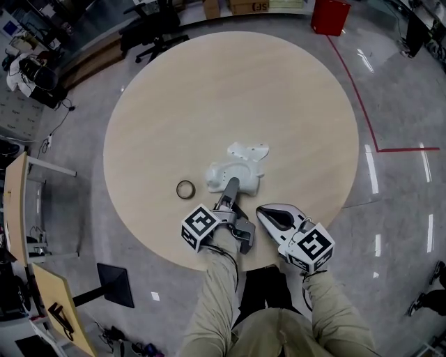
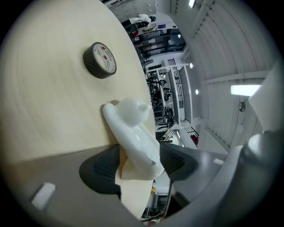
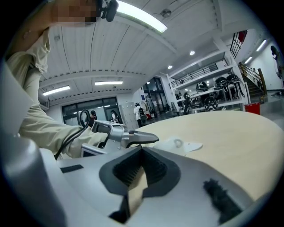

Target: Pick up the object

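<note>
A white moulded plastic object (image 1: 237, 167) lies on the round wooden table (image 1: 209, 90), near its front edge. My left gripper (image 1: 232, 185) reaches onto its near end. In the left gripper view the object's glossy white stem (image 2: 133, 133) lies between the wide-set jaws of the left gripper (image 2: 140, 156); a strip of table shows between it and the left pad. My right gripper (image 1: 268, 211) rests to the right of the object, jaws together and nothing in them. The right gripper view shows the object (image 3: 184, 144) beyond that gripper's tips (image 3: 142, 153), with the left gripper (image 3: 133, 137) beside it.
A black roll of tape (image 1: 185, 189) lies flat on the table left of the object, also seen as the tape roll (image 2: 100, 60). Off the table are a red box (image 1: 329, 15), a black office chair (image 1: 153, 31) and a red floor line (image 1: 355, 90).
</note>
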